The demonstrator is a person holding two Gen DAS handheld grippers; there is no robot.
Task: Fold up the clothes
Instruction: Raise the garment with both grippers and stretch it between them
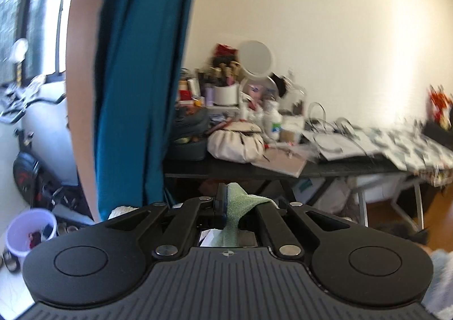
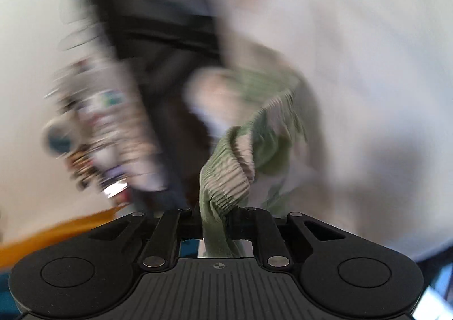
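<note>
A pale green garment [image 1: 236, 208] is pinched in my left gripper [image 1: 226, 201]; its cloth drapes over the right finger and trails down between the jaws. In the right wrist view my right gripper [image 2: 212, 213] is shut on the same green garment [image 2: 226, 178] at its gathered elastic waistband, and the rest of the cloth [image 2: 269, 127] hangs out ahead, blurred by motion. Both grippers are held up in the air.
A person's arm [image 1: 82, 93] and teal clothing [image 1: 141, 79] fill the left of the left wrist view. Behind stands a black table [image 1: 254, 170] crowded with cosmetics, a round mirror [image 1: 256, 58] and papers. A lilac bin [image 1: 31, 230] sits on the floor at lower left.
</note>
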